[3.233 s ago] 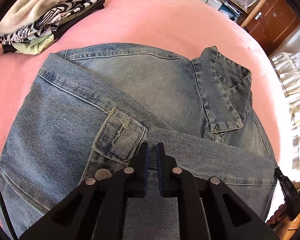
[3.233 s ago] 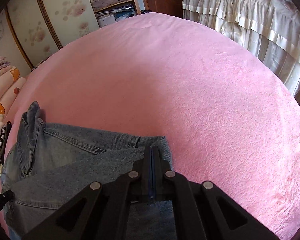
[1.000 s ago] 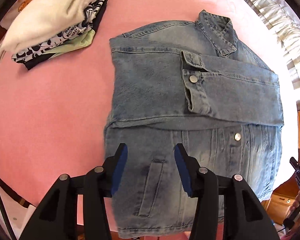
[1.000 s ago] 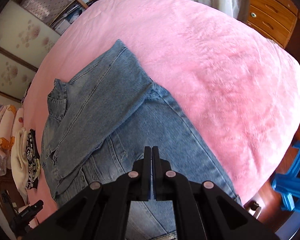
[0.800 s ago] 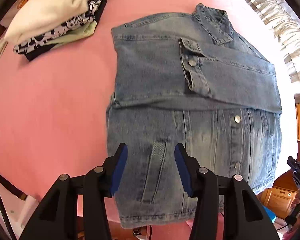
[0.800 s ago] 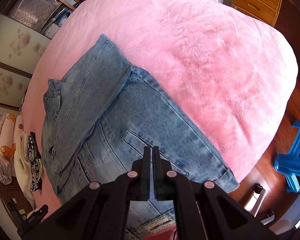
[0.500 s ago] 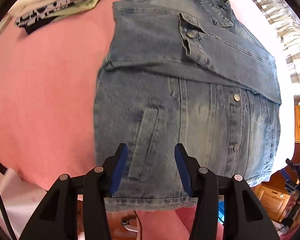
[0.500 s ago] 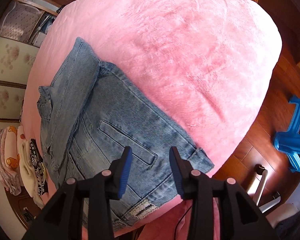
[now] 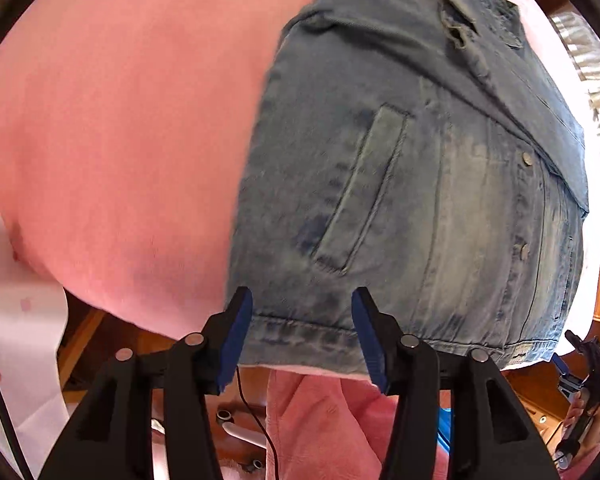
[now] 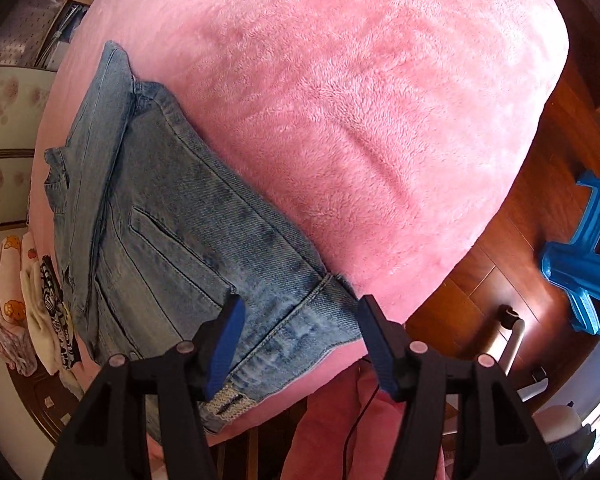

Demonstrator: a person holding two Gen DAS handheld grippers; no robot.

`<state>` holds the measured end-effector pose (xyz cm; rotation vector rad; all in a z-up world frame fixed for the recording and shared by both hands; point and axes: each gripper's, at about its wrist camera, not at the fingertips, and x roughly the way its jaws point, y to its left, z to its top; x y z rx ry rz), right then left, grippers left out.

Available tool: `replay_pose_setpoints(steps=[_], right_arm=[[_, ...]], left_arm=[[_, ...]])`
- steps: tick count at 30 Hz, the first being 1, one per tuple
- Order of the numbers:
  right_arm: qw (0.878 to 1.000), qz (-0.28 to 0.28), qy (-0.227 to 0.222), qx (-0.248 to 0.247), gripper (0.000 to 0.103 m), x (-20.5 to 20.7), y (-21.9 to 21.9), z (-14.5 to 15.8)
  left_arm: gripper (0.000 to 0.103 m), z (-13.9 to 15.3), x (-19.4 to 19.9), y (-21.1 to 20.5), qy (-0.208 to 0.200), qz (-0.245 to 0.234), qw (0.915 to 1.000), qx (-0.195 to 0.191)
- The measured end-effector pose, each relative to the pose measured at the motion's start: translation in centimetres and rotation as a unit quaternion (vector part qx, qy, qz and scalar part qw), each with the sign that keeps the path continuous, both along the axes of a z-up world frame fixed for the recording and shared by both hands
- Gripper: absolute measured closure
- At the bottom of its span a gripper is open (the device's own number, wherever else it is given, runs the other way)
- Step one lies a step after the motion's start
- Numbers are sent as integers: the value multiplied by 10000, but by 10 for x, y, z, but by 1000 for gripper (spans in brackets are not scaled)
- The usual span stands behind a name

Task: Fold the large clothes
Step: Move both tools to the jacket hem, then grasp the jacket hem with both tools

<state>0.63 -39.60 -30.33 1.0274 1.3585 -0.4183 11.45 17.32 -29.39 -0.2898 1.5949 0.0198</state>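
A blue denim jacket (image 9: 420,184) lies flat on the pink bed (image 9: 120,120), sleeves folded across its upper part, its hem at the near edge of the bed. My left gripper (image 9: 302,334) is open and empty, its jaws straddling the hem near the jacket's left corner. The jacket also shows in the right wrist view (image 10: 172,240). My right gripper (image 10: 298,340) is open and empty, just above the hem at the jacket's right corner. The other gripper shows at the far right of the left wrist view (image 9: 588,376).
A stack of folded clothes (image 10: 40,308) lies on the bed beyond the jacket's left side. The wooden floor (image 10: 500,280) lies past the bed edge, with a blue plastic stool (image 10: 588,256) on it. Pink trousers (image 9: 324,420) are below the grippers.
Both grippers have drawn back from the folded sleeves toward the jacket's hem at the near bed edge. The right gripper, shut one second ago, has opened.
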Motion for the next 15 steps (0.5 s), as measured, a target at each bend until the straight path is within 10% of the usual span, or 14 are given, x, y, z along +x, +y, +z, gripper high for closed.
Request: replay_pose_setpoints(steps=[15], right_arm=[[9996, 211, 113, 112, 44, -2, -5, -23]], left_arm=[[38, -54, -39, 48, 106, 614, 9934, -961]])
